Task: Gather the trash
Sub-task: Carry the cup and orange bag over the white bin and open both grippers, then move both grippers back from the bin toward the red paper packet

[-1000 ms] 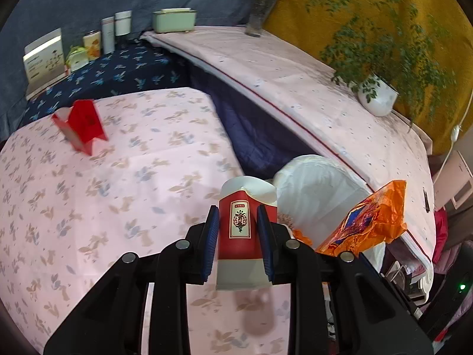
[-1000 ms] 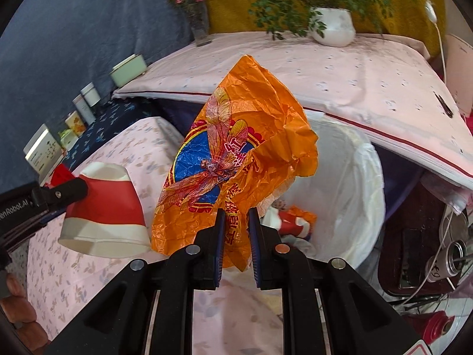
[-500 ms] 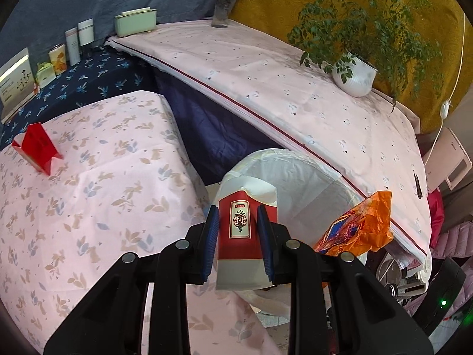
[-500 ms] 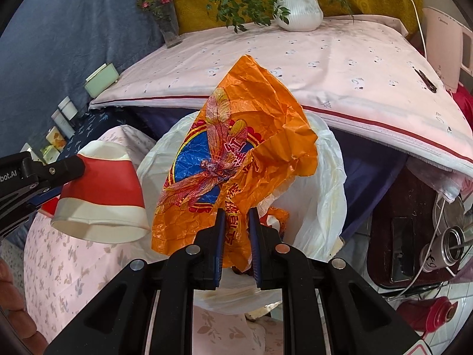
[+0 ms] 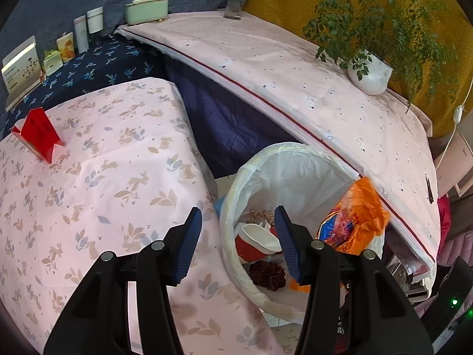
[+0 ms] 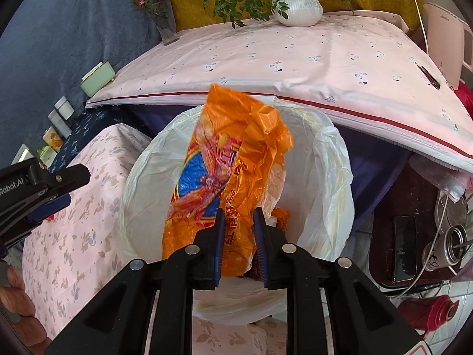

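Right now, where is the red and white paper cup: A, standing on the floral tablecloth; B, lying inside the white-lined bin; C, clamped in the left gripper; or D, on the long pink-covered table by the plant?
B: the paper cup lies on its side inside the bin, and the left gripper above it is open and empty.

Right gripper (image 6: 238,222) jaws just opening, orange wrapper (image 6: 227,159) loosely between them, over white-lined bin (image 6: 334,177). Left gripper (image 6: 44,189) at left edge.

Bin (image 5: 236,207) mouth stands open between the flowered table (image 5: 103,177) and overhanging pink-clothed ledge (image 5: 295,74).
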Demonstrator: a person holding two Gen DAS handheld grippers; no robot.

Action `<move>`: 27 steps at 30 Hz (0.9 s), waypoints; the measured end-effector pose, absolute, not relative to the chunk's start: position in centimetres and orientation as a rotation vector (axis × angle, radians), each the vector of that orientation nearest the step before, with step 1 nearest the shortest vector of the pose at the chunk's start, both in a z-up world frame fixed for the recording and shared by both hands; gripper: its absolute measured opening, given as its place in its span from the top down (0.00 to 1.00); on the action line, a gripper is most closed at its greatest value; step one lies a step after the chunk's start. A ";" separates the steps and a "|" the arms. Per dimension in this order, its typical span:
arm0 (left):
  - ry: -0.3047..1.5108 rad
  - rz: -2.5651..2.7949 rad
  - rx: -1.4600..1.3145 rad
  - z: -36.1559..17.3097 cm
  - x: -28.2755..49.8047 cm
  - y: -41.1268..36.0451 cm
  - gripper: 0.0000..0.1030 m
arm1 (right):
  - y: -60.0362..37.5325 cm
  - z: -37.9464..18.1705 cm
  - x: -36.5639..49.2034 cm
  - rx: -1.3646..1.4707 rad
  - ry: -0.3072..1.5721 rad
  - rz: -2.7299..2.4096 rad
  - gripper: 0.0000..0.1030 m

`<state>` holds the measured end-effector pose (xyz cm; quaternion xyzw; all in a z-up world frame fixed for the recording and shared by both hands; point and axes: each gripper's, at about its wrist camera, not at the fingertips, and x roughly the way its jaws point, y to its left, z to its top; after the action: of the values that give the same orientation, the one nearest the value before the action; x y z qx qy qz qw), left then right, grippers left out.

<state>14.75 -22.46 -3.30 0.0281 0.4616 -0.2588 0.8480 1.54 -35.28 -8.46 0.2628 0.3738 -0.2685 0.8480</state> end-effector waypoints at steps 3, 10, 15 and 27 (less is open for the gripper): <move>0.979 -0.531 0.053 -3.5 15.0 -21.7 0.53 | -34.9 -8.5 1.8 0.553 0.789 -0.561 0.78; 0.984 -0.507 0.030 -3.5 15.3 -19.9 0.52 | -33.8 -7.8 2.1 0.539 0.780 -0.543 0.69; 0.988 -0.480 0.011 -3.7 15.6 -18.1 0.52 | -32.5 -6.9 2.7 0.512 0.775 -0.520 0.68; 0.981 -0.367 -0.058 -3.7 16.7 -11.2 0.45 | -27.6 -5.7 4.9 0.441 0.782 -0.440 0.65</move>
<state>16.71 -11.24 -3.68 -0.0279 0.4682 -0.1752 0.8657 4.88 -27.59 -5.65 0.2114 0.3751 -0.2109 0.8776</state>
